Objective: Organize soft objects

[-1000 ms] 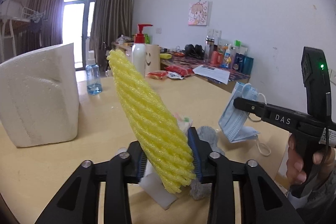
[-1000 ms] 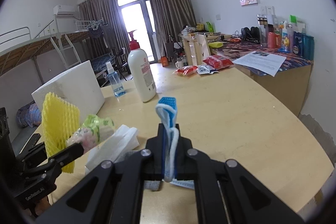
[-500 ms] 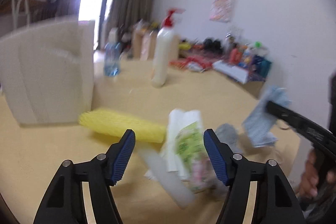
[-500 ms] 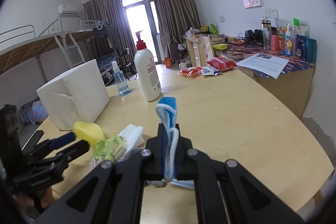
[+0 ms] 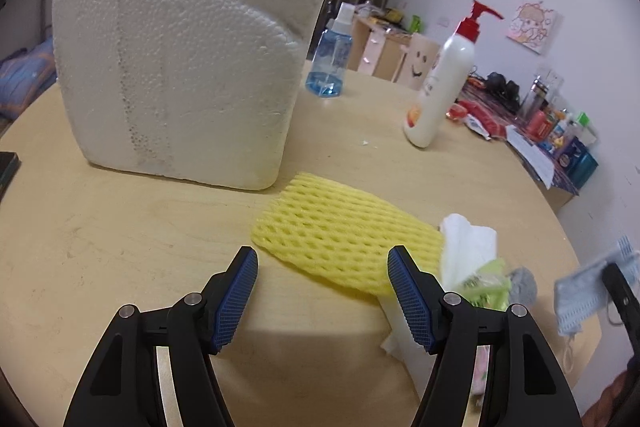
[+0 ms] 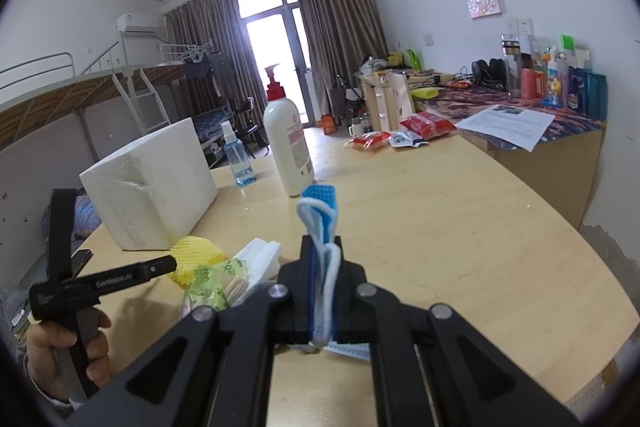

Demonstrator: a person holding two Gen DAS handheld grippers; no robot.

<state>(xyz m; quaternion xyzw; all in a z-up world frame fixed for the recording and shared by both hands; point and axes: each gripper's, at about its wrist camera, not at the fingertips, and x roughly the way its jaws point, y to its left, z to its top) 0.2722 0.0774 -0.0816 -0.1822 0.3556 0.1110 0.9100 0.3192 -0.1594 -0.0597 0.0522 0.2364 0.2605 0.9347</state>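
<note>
Your left tongs [image 5: 322,285] stand apart and empty, above the wooden surface [image 5: 120,247]. The yellow foam net sleeve [image 5: 340,239] lies flat just beyond them, beside the white polystyrene block [image 5: 180,59] and touching the tissue pack [image 5: 476,267]. Your right tongs [image 6: 320,223] are clamped on a blue face mask [image 6: 326,275].

My left gripper [image 5: 322,277] hangs open and empty over the table [image 5: 120,247]; the yellow foam net [image 5: 340,239] lies flat just beyond, near the foam block [image 5: 180,67].
</note>
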